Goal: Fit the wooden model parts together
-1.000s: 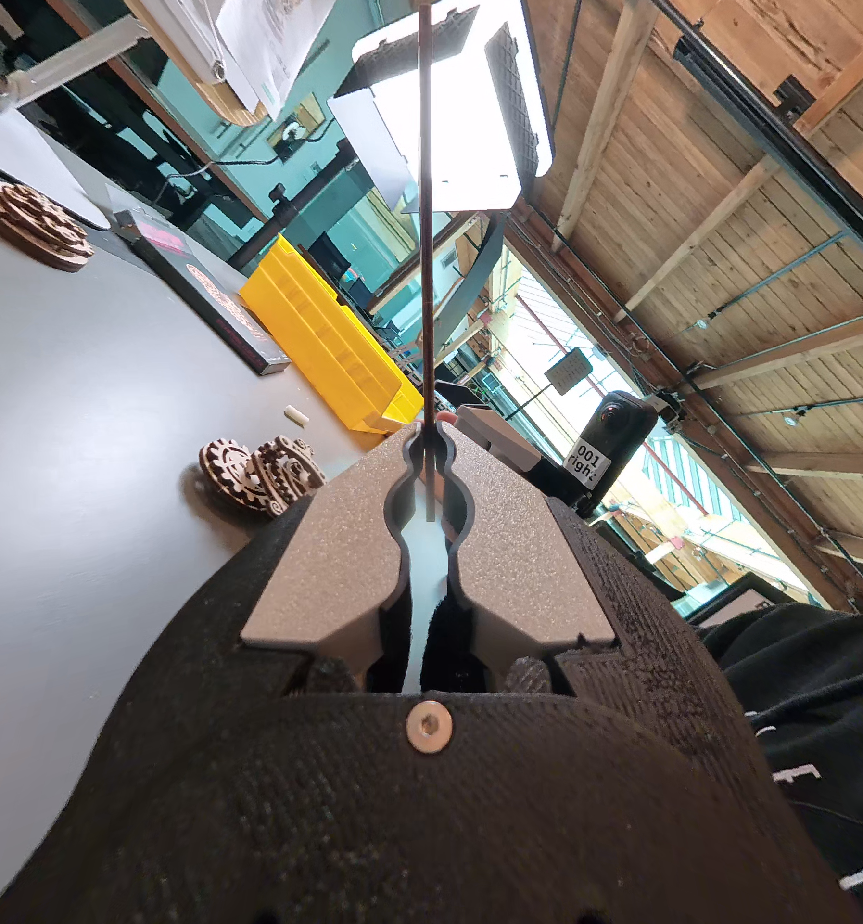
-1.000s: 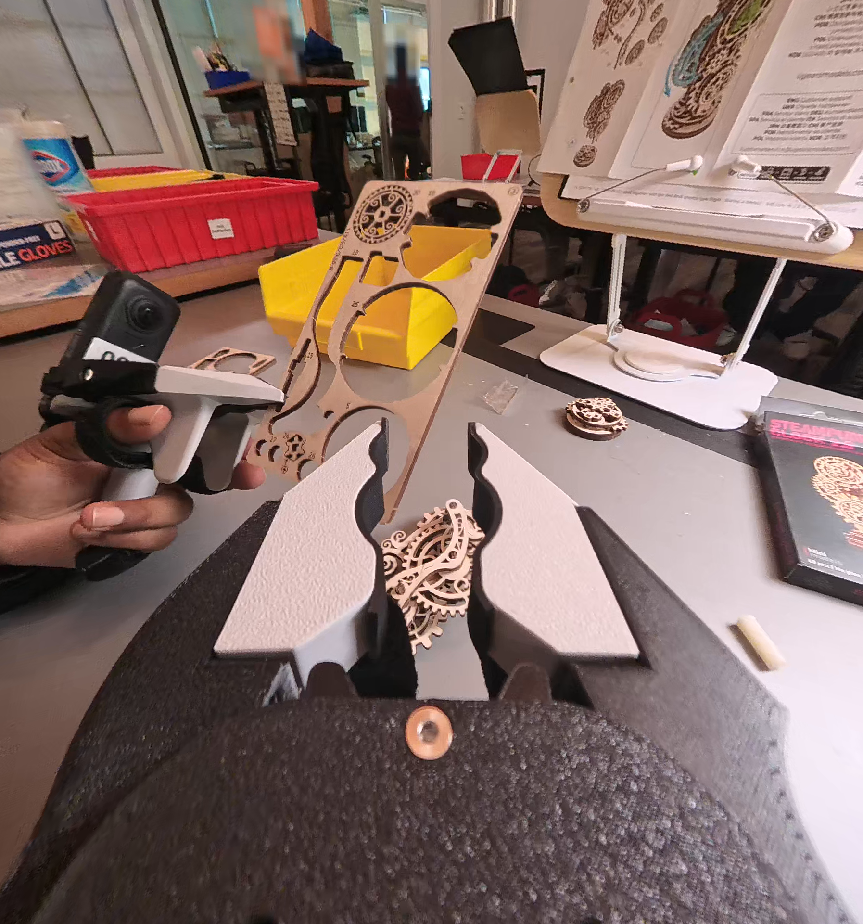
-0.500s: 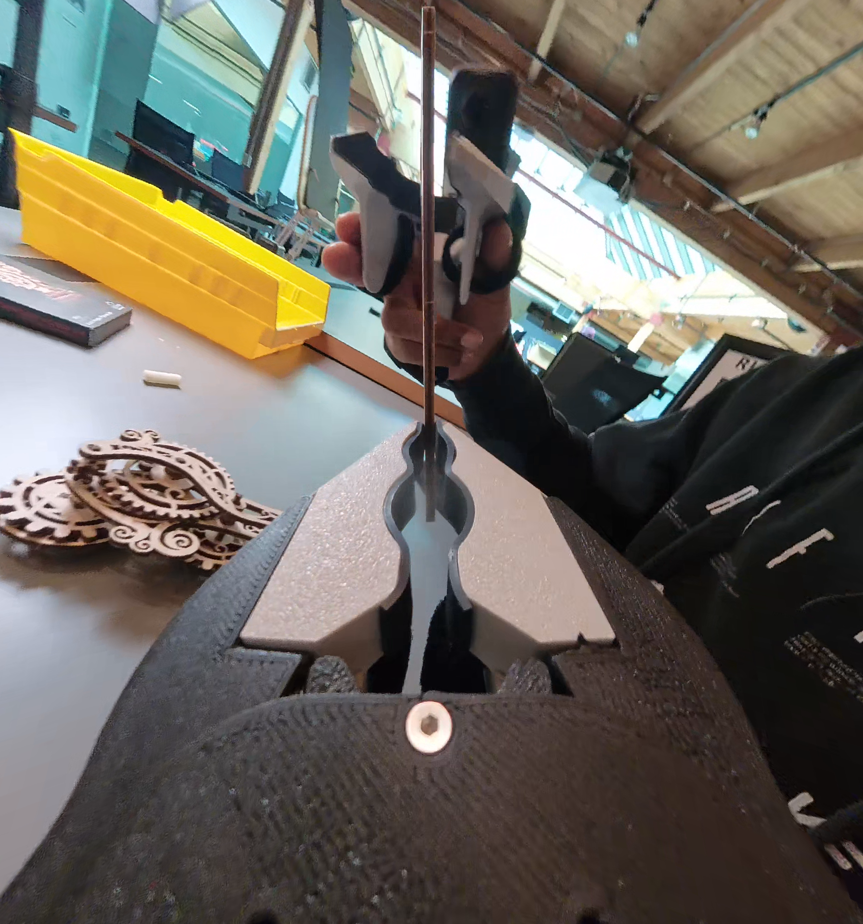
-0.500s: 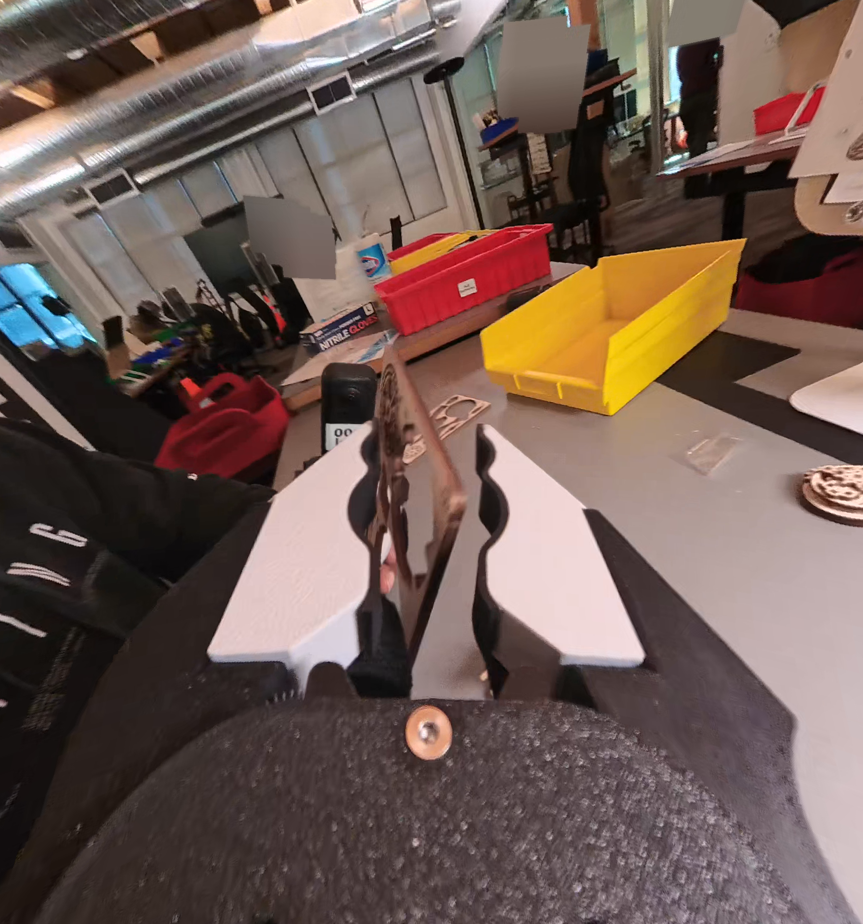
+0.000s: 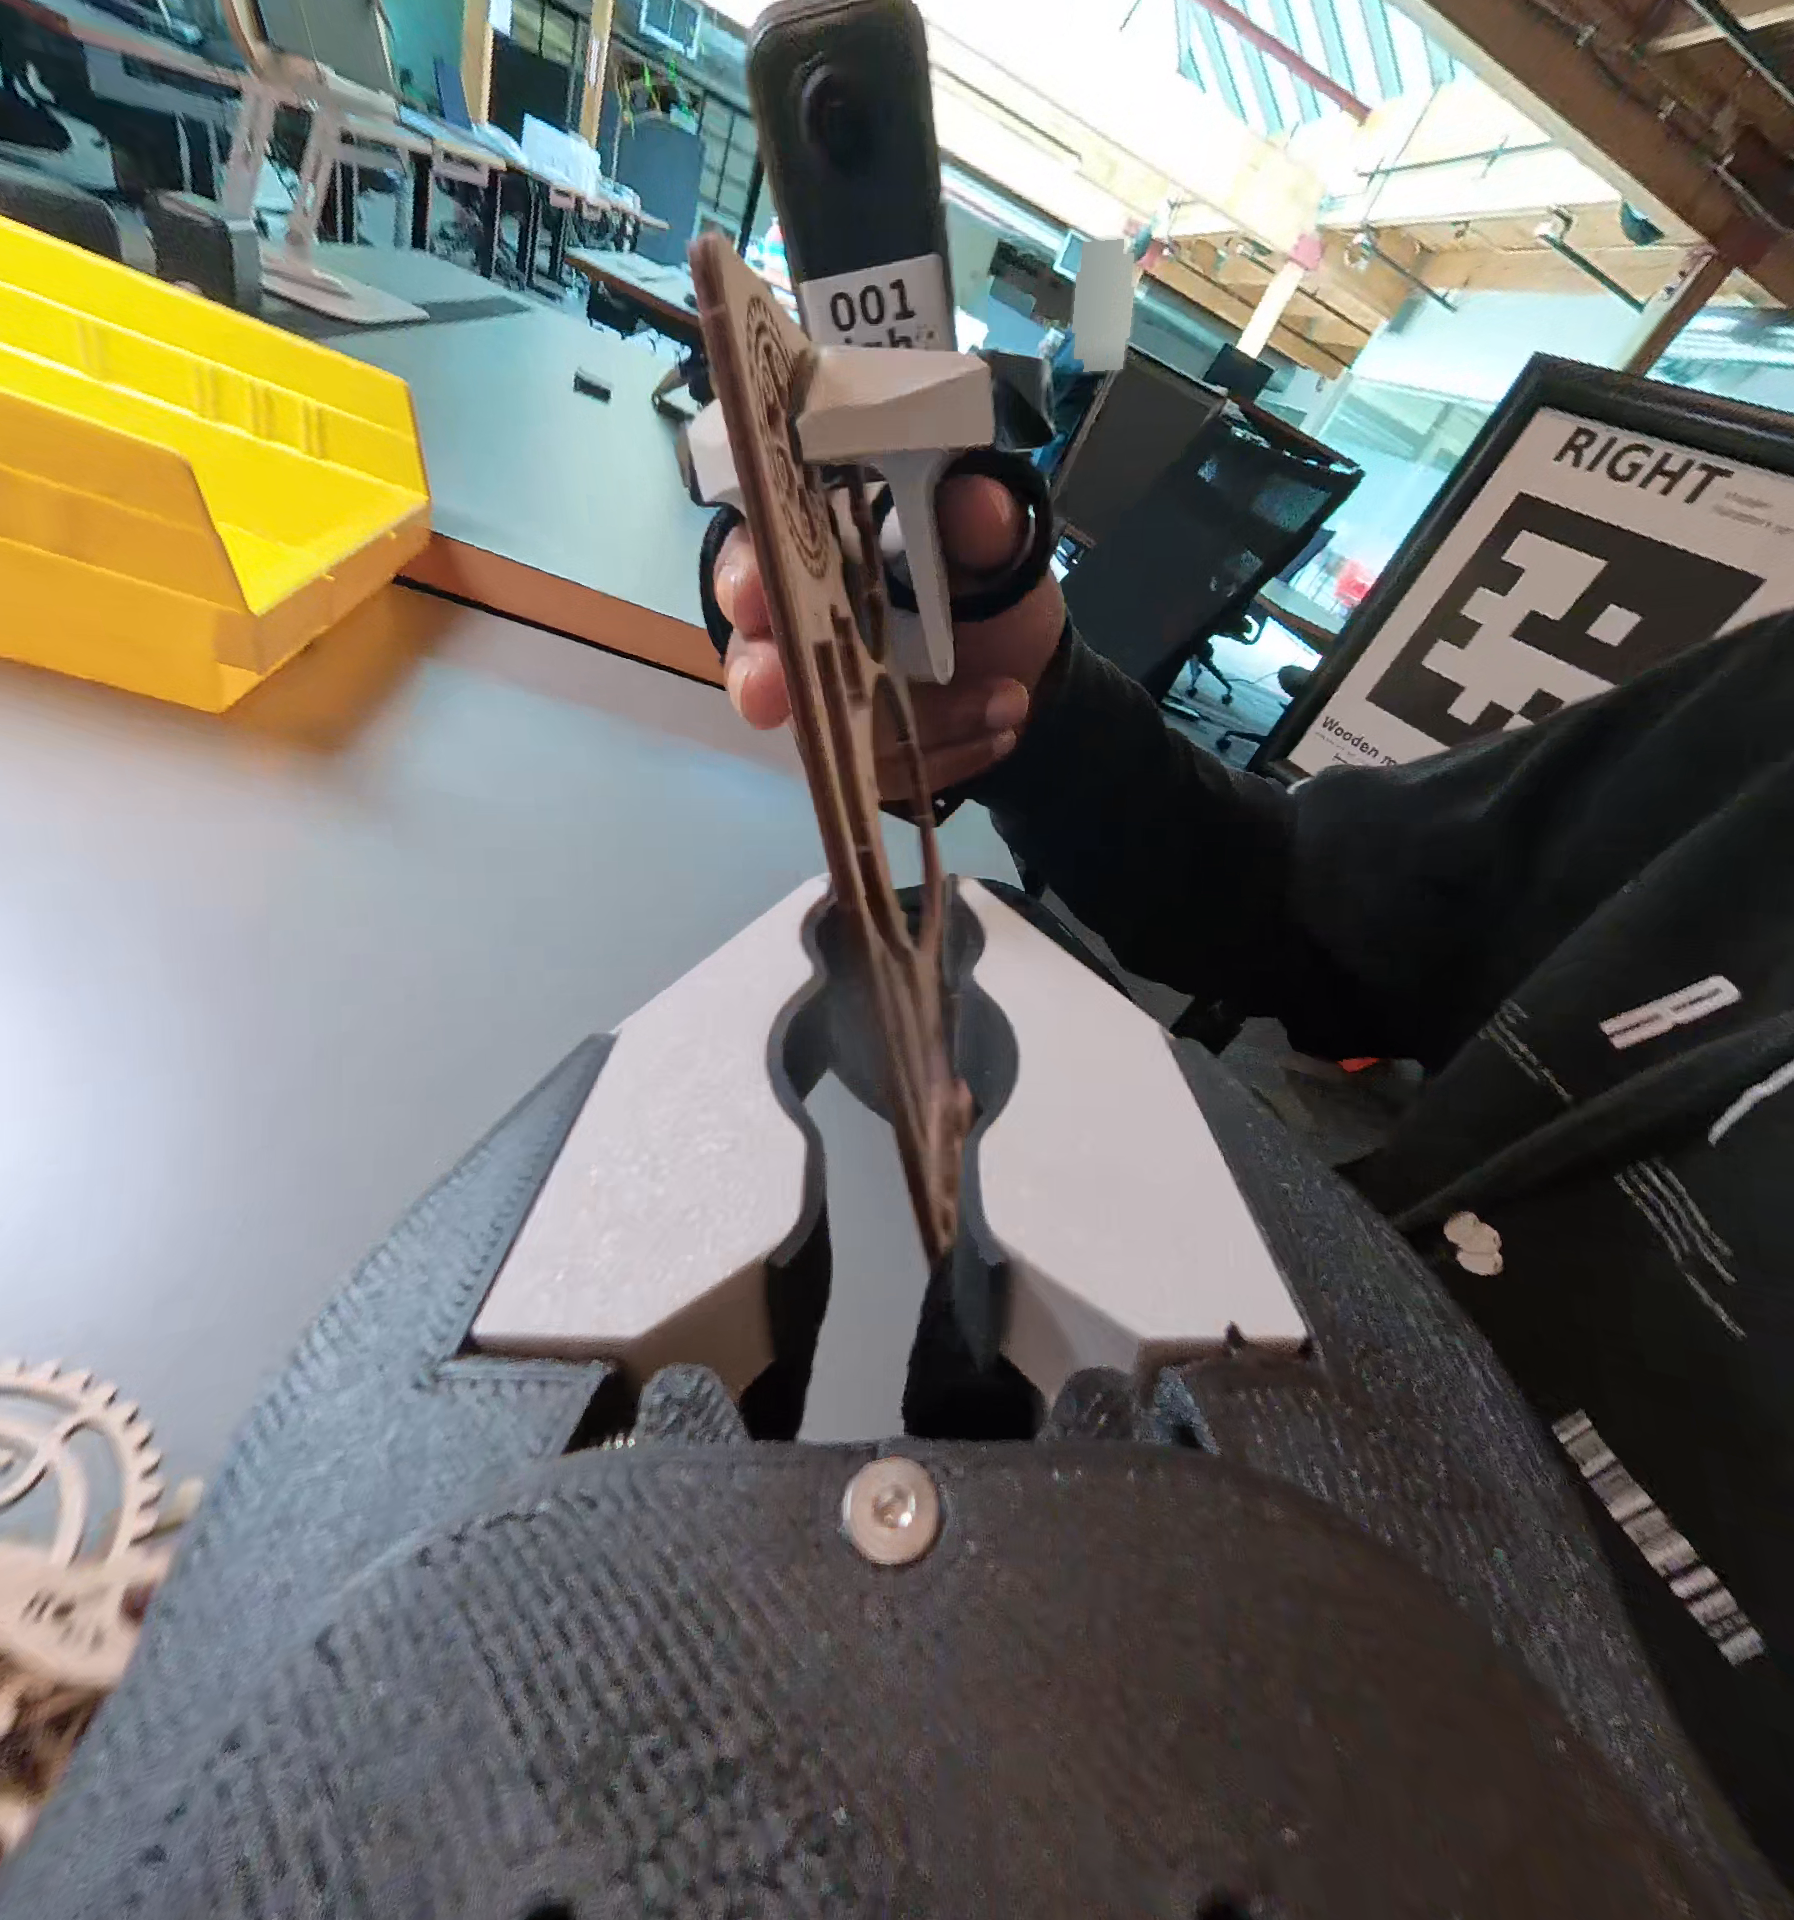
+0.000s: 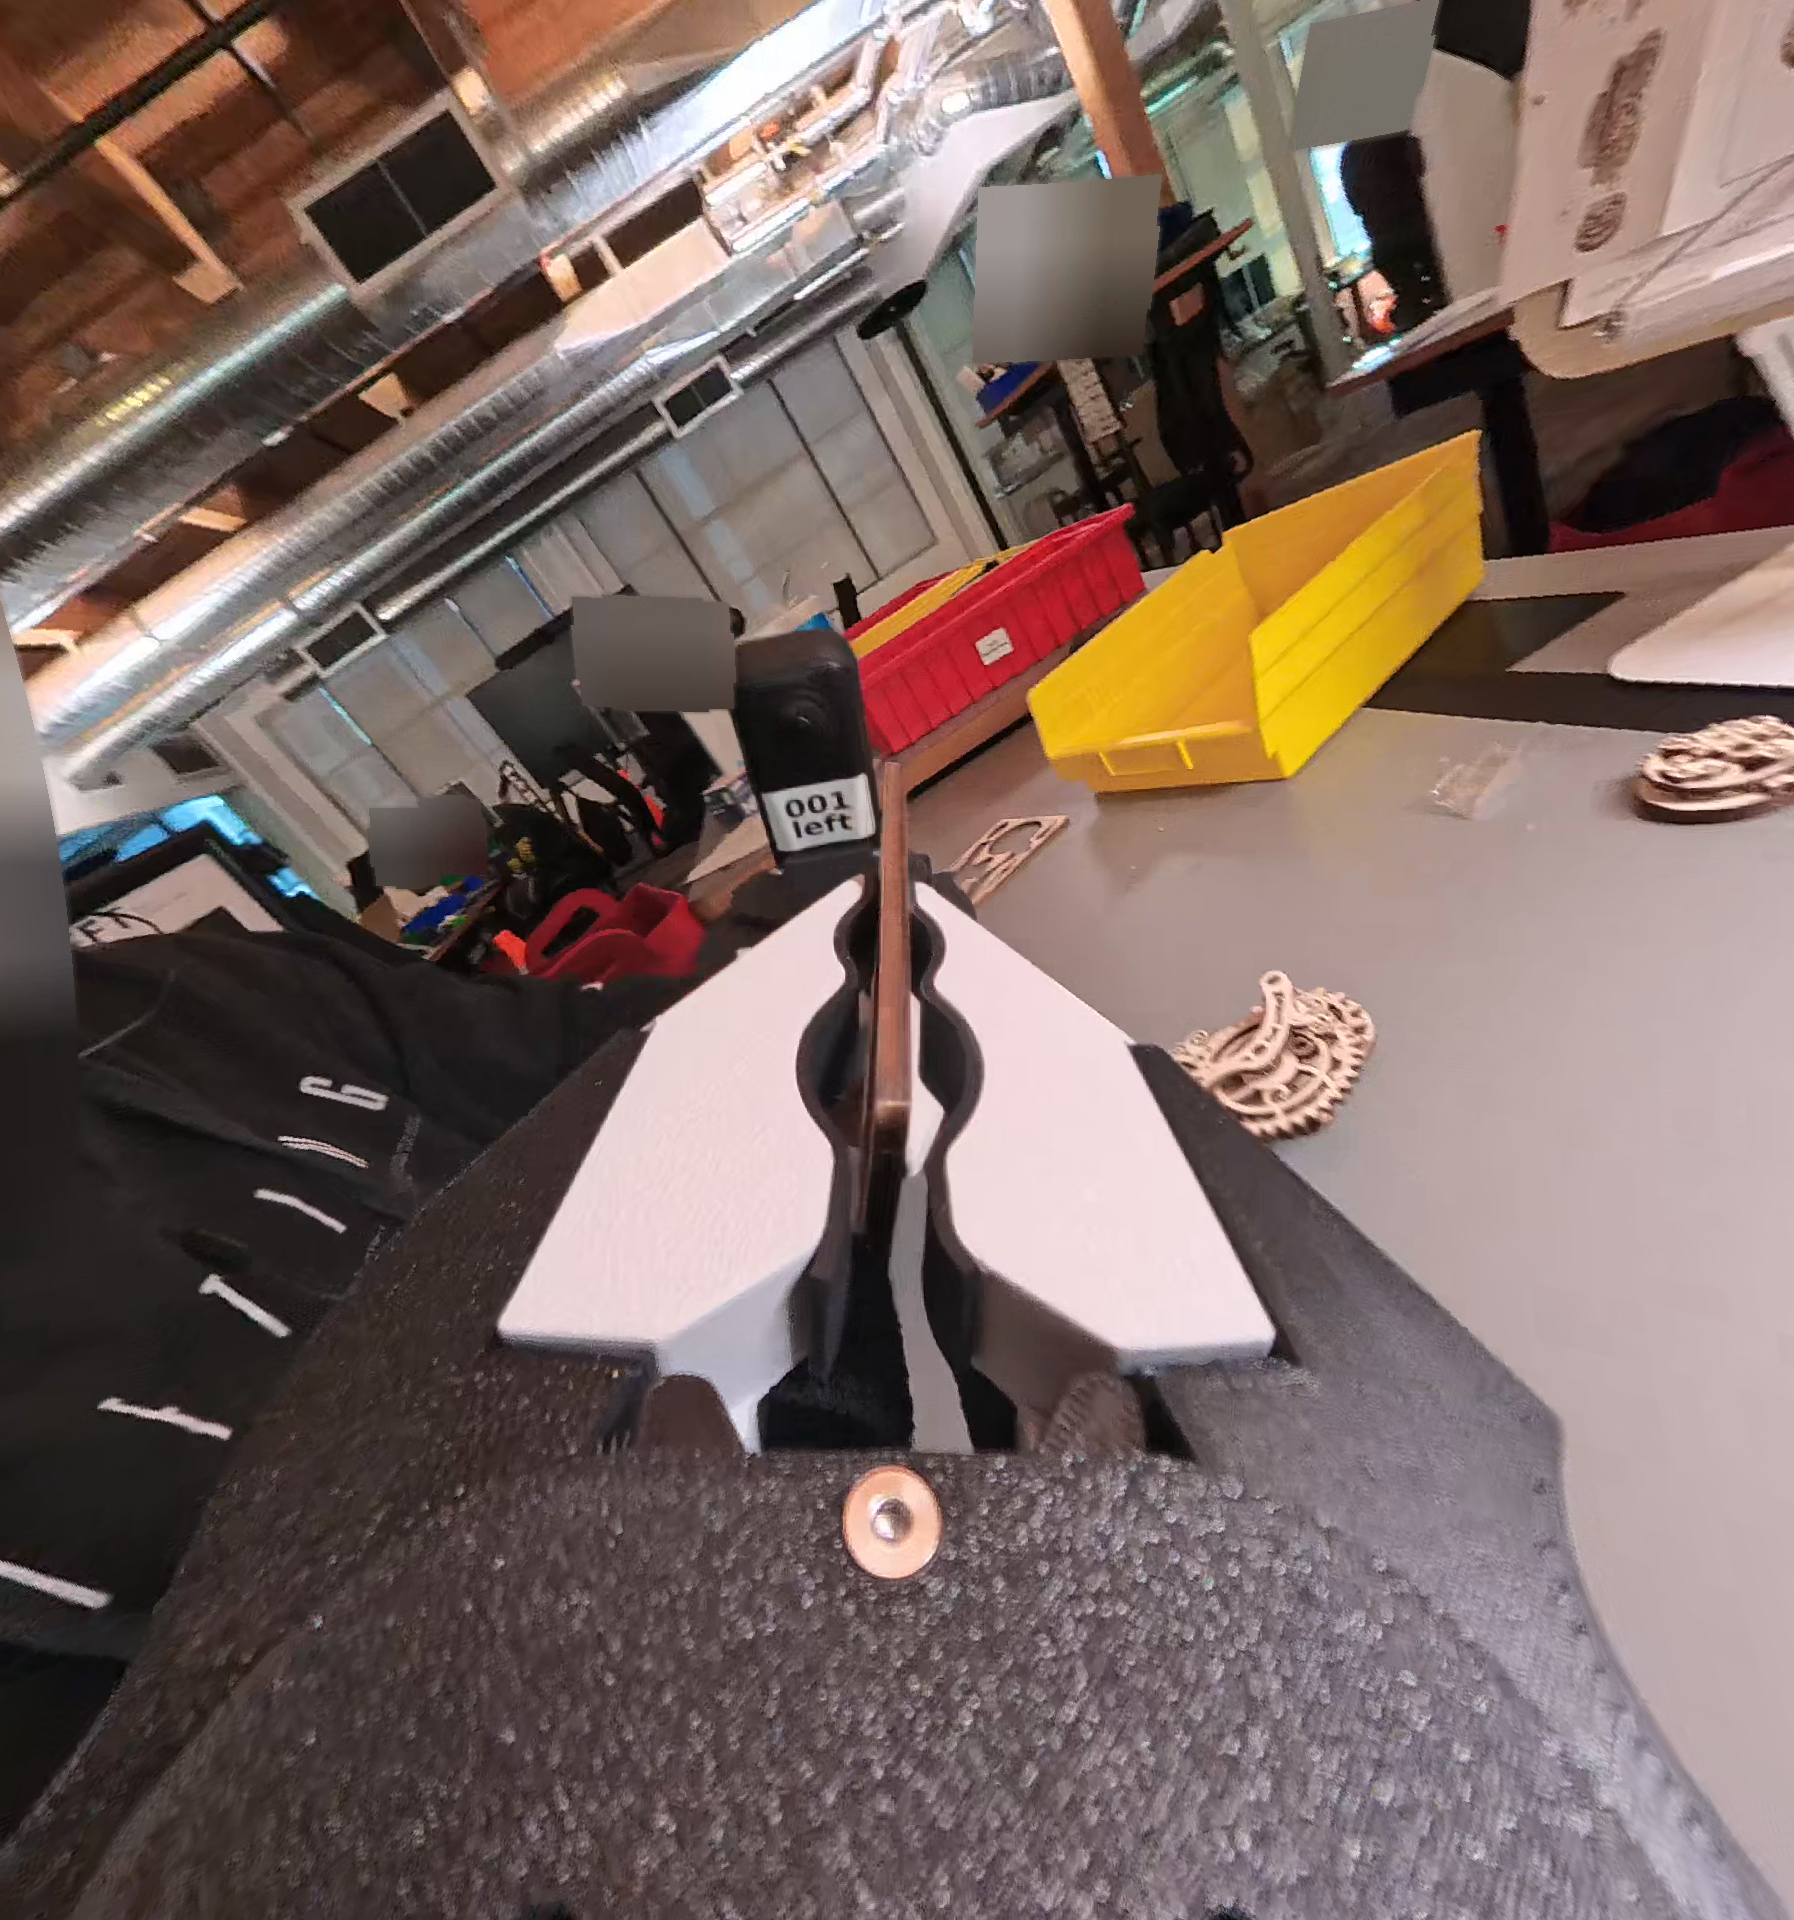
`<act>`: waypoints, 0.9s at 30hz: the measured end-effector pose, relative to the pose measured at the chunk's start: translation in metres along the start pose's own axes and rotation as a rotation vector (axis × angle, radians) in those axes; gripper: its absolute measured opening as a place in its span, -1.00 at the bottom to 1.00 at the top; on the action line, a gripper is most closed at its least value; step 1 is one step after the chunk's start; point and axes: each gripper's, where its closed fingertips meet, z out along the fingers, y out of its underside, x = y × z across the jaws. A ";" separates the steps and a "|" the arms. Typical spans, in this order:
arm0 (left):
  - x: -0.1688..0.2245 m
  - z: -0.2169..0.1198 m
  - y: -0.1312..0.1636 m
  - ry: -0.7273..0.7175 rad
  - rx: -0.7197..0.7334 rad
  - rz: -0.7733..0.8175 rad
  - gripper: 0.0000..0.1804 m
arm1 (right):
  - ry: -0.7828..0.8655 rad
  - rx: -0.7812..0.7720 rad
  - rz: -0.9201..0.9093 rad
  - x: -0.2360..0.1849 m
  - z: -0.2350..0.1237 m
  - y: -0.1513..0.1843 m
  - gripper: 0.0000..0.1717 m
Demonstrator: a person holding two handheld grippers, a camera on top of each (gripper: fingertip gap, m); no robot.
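Observation:
A thin wooden parts sheet with cut-out holes stands on edge between the two grippers. My right gripper is shut on one end of the sheet, both pads pressed on its faces. It also shows in the left wrist view, clamped on the sheet's far end. My left gripper is open. The sheet's near end stands tilted between its fingers, with a gap on the left side. An assembled wooden gear model lies on the grey table, and shows in the left wrist view too.
A yellow bin and a red bin stand at the table's far side. A second round gear assembly, a flat wooden offcut and a white stand base are on the table. A person's black sleeve is at the right. Spacing between my two grippers at the tips: around 7 centimeters. The assembled wooden gear model lies around 15 centimeters away from my left fingertips.
My right gripper closed on the sheet's far end. My left gripper, shut on the sheet before, has opened, and the sheet now leans between its fingers.

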 end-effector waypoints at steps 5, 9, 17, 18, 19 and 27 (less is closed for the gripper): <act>-0.016 0.040 0.012 0.066 -0.070 -0.186 -0.98 | 0.103 0.013 0.003 0.027 -0.037 0.008 -0.97; -0.023 0.062 0.022 0.087 -0.067 -0.297 -0.98 | 0.114 0.045 0.104 0.049 -0.058 0.017 -0.96; -0.022 0.075 0.040 0.072 -0.098 -0.350 -0.96 | 0.080 0.074 0.281 0.068 -0.071 0.042 -0.96; -0.023 0.075 0.042 0.064 -0.103 -0.356 -0.95 | 0.079 0.074 0.297 0.070 -0.071 0.044 -0.96; -0.023 0.074 0.044 0.057 -0.108 -0.356 -0.95 | 0.075 0.072 0.308 0.071 -0.071 0.046 -0.96; -0.007 0.044 0.055 0.051 -0.131 -0.352 -0.96 | 0.011 0.039 0.334 0.044 -0.040 0.058 -0.98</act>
